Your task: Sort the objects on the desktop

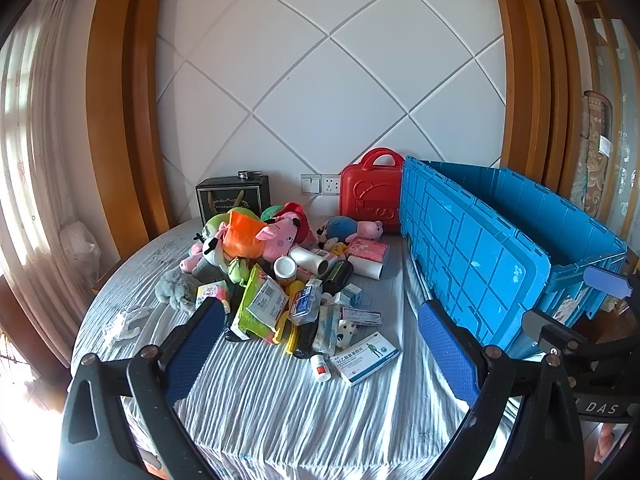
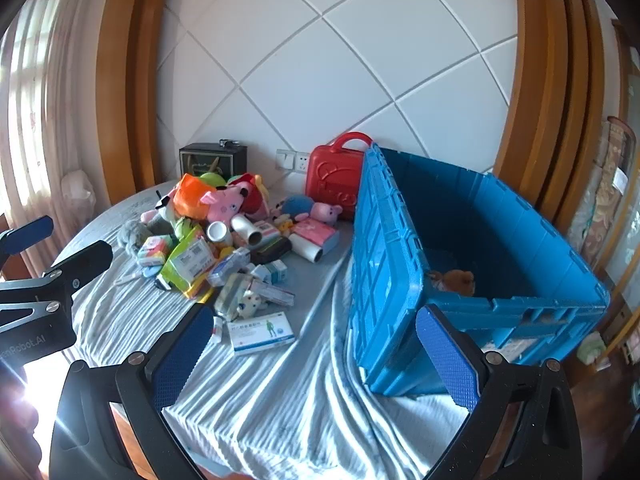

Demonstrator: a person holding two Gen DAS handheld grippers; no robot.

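Note:
A heap of plush toys, medicine boxes and bottles lies mid-table on a striped grey cloth. A white-and-blue medicine box and a small white bottle lie nearest. A big blue crate stands on the right, with a brown plush toy inside. My left gripper hovers open before the heap, nothing between its blue pads. My right gripper is open too, over the cloth by the crate's near corner.
A red carry case and a black box stand against the white quilted wall. Curtains hang at the left. The table's round edge curves at the left. The other gripper shows at the left edge.

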